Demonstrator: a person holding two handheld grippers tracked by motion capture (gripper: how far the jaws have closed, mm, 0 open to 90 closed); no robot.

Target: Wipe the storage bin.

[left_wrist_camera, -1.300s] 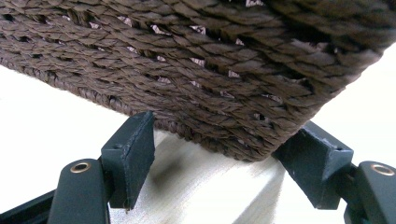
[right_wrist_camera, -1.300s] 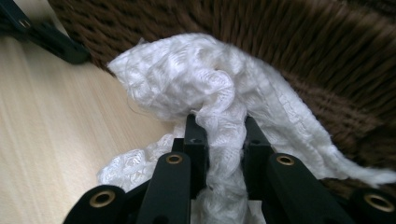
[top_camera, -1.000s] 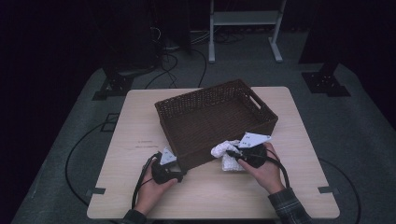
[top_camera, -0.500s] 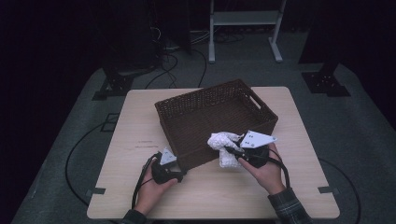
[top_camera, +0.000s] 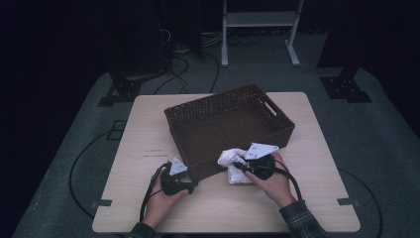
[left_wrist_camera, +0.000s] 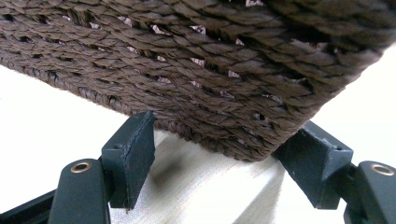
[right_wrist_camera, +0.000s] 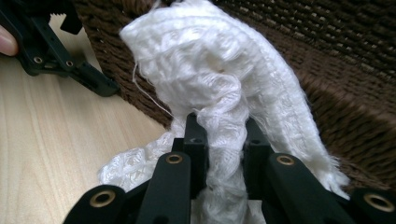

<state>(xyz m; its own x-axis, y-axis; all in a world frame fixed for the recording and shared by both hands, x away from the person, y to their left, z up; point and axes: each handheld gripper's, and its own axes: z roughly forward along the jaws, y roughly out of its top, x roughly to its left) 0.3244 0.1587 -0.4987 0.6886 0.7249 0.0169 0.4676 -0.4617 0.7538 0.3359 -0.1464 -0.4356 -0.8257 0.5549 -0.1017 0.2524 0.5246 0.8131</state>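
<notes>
While left tongs [left_wrist_camera: 219, 154] straddle basket [top_camera: 228, 124] corner, right tongs [right_wrist_camera: 219, 140] pinch white cloth [right_wrist_camera: 224, 88], bunch rising upright.

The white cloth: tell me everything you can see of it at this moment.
The white cloth is a soft, loosely knitted rag with frayed edges and a loose thread. The right gripper is shut on a bunched fold of it, lifting that part against the near wall of the brown wicker basket. Its lower end trails down to the wooden table. It is crumpled, not spread, and not yet inside the basket.

Cloth [top_camera: 234, 163] against basket [top_camera: 223, 116] front wall
</notes>
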